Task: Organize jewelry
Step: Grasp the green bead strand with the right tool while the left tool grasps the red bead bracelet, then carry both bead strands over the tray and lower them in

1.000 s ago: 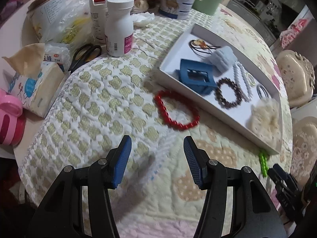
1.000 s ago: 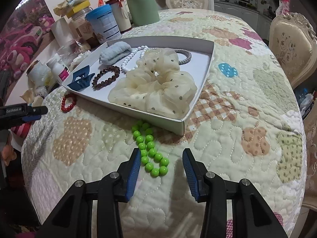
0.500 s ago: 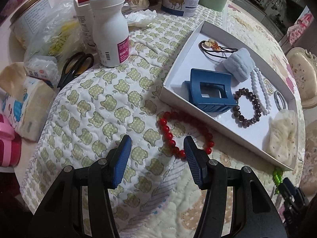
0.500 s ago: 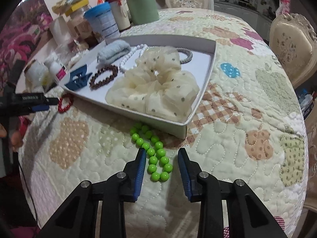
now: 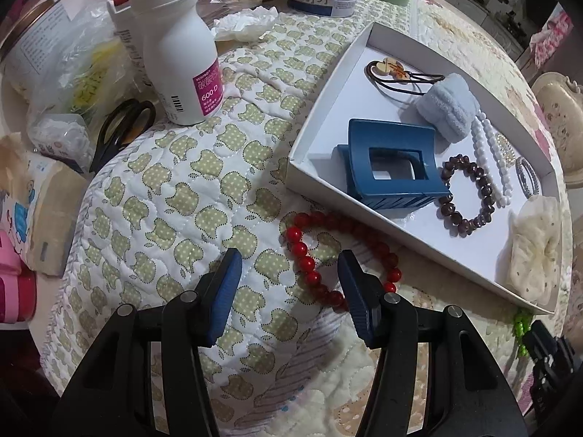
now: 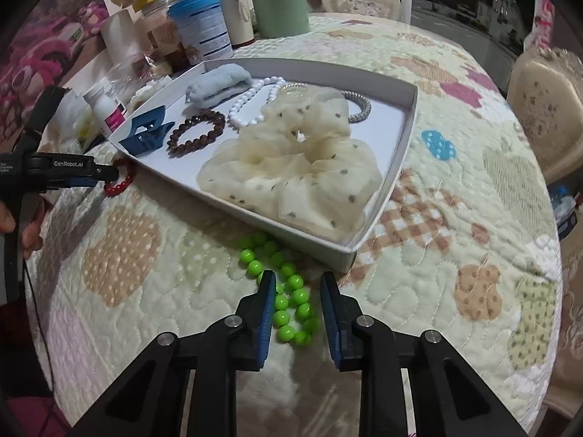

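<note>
The left gripper (image 5: 289, 273) is low above the table, and its two blue fingers (image 5: 227, 284) stand wide apart, with nothing between the pads. The right gripper (image 6: 297, 293) is also low and tilted forward; its fingers (image 6: 267, 302) are closer together but there is a clear gap between them. In the right wrist view, the person's hand (image 6: 25, 225) holds the left gripper's handle.
</note>
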Motion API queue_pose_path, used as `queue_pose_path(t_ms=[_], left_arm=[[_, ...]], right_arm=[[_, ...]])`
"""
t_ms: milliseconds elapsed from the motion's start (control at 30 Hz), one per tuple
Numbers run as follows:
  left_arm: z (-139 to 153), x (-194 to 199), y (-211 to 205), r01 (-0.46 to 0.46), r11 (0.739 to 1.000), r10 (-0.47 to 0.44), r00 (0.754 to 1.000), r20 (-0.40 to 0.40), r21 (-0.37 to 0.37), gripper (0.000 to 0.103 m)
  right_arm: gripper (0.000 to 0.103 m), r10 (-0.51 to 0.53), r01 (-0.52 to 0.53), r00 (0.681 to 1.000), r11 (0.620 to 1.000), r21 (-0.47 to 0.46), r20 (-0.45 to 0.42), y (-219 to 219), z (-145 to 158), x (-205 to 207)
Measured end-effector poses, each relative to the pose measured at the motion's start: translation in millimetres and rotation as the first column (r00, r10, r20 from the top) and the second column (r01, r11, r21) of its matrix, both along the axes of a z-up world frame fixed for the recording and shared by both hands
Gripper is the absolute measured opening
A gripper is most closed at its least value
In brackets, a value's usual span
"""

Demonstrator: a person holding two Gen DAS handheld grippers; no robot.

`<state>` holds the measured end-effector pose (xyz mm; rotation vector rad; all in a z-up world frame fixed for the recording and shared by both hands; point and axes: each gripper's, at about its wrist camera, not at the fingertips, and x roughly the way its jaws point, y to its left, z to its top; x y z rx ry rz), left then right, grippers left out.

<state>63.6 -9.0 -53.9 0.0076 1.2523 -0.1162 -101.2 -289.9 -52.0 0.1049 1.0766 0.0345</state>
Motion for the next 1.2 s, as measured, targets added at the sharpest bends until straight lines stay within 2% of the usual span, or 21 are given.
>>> queue_pose_path(t_ms=[100, 133, 300, 433, 567, 600, 633, 667, 700, 800, 900, 1200], left_arm=[[-0.7, 2.2, -2.2, 0.007, 1.0, -0.007, 1.0, -0.002, 0.011, 0.054], [-0.8, 2.0, -2.1, 0.008, 1.0, -0.008, 1.0, -0.001, 0.012, 0.054], [-1.1, 1.8, -2.8, 0.015, 1.0, -0.015, 1.0, 0.004, 0.016, 0.054], [-1.4, 2.2, -4.4, 0.015, 1.0, -0.015, 1.0, 0.007, 0.026, 0.055], [-1.8, 1.1, -6.8, 0.029, 1.0, -0.029, 0.999, 0.022, 0.008, 0.054], [-1.7, -0.2, -6.5, 0.033, 0.999, -0.033, 0.999, 0.028, -0.001, 0.053], [-1.4, -1.1, -6.3, 0.044, 0.999, -0.043, 0.998, 0.038, -0.011, 0.038], [-1.1, -2.3, -6.6, 0.049, 0.999, -0.049, 0.998, 0.045, 0.001, 0.018], [-0.8, -2.6, -6.8, 0.054, 0.998, -0.055, 0.997, 0.048, 0.011, 0.013], [0.7, -6.1, -3.5, 0.062, 0.998, -0.061, 0.997, 0.044, -0.024, 0.009], [6.1, -13.2, 1.3, 0.065, 0.996, -0.062, 0.997, 0.037, -0.067, 0.008], [52.3, -39.8, -1.3, 0.116, 0.988, -0.105, 0.988, 0.112, -0.104, 0.008]], right_arm=[[0.021, -0.048, 0.049, 0.999, 0.996, 0.079, -0.019, -15.3, -1.3, 6.0], [0.021, -0.043, 0.045, 0.999, 0.996, 0.078, -0.026, -15.3, -2.3, 6.1], [0.021, 0.045, -0.043, 0.997, 0.999, 0.033, -0.06, 4.3, -3.0, -1.0], [0.021, 0.03, -0.03, 0.998, 1.0, 0.004, -0.048, 5.5, -4.6, -0.7], [0.009, 0.022, -0.023, 0.999, 0.999, -0.03, -0.026, 7.2, -4.2, -2.6], [0.009, 0.023, -0.023, 1.0, 0.999, -0.028, -0.021, 7.1, -3.9, -3.4], [0.009, 0.017, -0.017, 1.0, 1.0, -0.016, -0.016, 5.8, -2.8, -5.1], [0.009, 0.012, -0.012, 1.0, 1.0, -0.009, -0.008, 4.8, -0.7, -5.9], [0.009, 0.007, -0.007, 1.0, 1.0, -0.001, 0.001, 4.6, 2.1, -6.6], [0.009, 0.007, -0.008, 0.999, 1.0, 0.024, 0.036, 5.2, 16.0, -7.5], [0.009, 0.019, -0.022, 0.996, 0.999, 0.033, 0.089, 8.2, 37.6, -11.2], [0.009, 0.04, -0.052, 0.984, 0.997, 0.064, 0.176, 10.2, 80.7, -17.6]])
